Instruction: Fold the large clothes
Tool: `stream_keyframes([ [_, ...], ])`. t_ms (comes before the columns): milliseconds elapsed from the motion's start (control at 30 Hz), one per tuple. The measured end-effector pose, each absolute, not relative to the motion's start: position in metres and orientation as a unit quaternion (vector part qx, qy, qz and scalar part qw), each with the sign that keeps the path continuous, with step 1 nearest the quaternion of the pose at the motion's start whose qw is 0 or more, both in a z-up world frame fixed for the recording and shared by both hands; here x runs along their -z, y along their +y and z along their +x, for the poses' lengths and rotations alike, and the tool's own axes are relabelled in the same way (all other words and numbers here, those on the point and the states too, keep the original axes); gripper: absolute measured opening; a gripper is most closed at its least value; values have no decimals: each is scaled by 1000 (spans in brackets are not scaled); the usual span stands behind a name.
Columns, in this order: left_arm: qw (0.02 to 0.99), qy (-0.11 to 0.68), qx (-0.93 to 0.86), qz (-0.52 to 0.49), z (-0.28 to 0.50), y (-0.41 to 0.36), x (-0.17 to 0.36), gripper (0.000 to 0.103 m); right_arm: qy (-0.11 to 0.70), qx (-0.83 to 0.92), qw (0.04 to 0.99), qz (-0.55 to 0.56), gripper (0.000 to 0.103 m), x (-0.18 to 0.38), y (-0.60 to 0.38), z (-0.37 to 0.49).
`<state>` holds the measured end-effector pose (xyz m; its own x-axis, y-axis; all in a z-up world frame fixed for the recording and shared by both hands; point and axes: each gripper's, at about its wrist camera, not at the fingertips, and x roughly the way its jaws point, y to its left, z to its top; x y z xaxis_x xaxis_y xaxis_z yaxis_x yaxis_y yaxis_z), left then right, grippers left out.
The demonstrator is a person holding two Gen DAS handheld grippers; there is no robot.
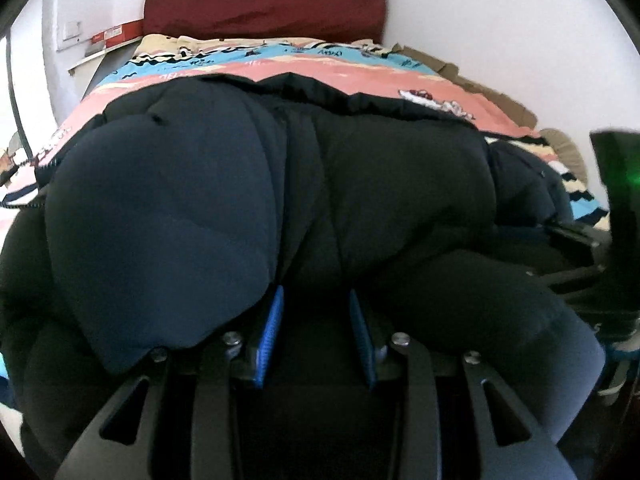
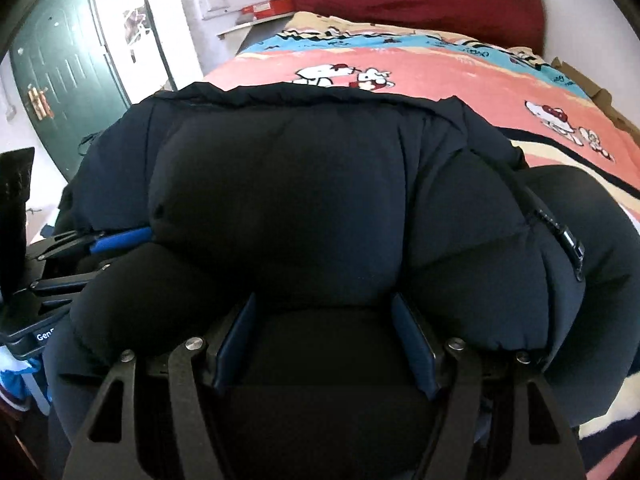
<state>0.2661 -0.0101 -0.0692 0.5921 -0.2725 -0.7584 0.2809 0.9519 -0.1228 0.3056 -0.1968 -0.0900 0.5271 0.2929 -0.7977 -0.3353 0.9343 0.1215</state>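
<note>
A large dark navy puffer jacket [image 1: 240, 184] lies bunched on the bed and fills both views [image 2: 304, 200]. My left gripper [image 1: 316, 304] has its blue fingers [image 1: 272, 332] pushed into the jacket's near edge, with thick padded fabric between them. My right gripper [image 2: 324, 308] also has its fingers [image 2: 412, 340] sunk into the jacket, with a fold of fabric between them. The fingertips of both are hidden in the fabric. The left gripper [image 2: 120, 238] shows at the left of the right wrist view. A zipper pull [image 2: 570, 244] hangs at the jacket's right side.
The bed has a pink, blue and cream cartoon cover [image 2: 440, 72] and a dark red headboard [image 1: 264, 4]. A white wall is behind. A green door [image 2: 68, 76] stands at the left. A shelf with a red box [image 2: 268, 8] is beside the headboard.
</note>
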Motion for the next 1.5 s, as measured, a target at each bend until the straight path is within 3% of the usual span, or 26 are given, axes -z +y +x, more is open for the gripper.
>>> stream_keyframes([
  [400, 892, 395, 219, -27, 234, 2, -16, 33, 419, -247, 874, -12, 75, 15, -204, 255],
  [600, 870, 442, 216, 30, 225, -27, 41, 33, 458, -238, 855, -52, 76, 52, -199, 246],
  [800, 869, 450, 205, 15, 239, -29, 67, 33, 473, -214, 853, -47, 77, 98, -196, 265],
  [1000, 870, 442, 218, 11, 225, -21, 40, 33, 474, -214, 852, -58, 76, 76, -199, 259],
  [1233, 906, 387, 168, 4, 258, 20, -14, 41, 390, -207, 897, -9, 77, 2, -230, 268],
  [1500, 894, 426, 134, 47, 288, 10, 40, 41, 443, -185, 877, -18, 77, 59, -230, 304],
])
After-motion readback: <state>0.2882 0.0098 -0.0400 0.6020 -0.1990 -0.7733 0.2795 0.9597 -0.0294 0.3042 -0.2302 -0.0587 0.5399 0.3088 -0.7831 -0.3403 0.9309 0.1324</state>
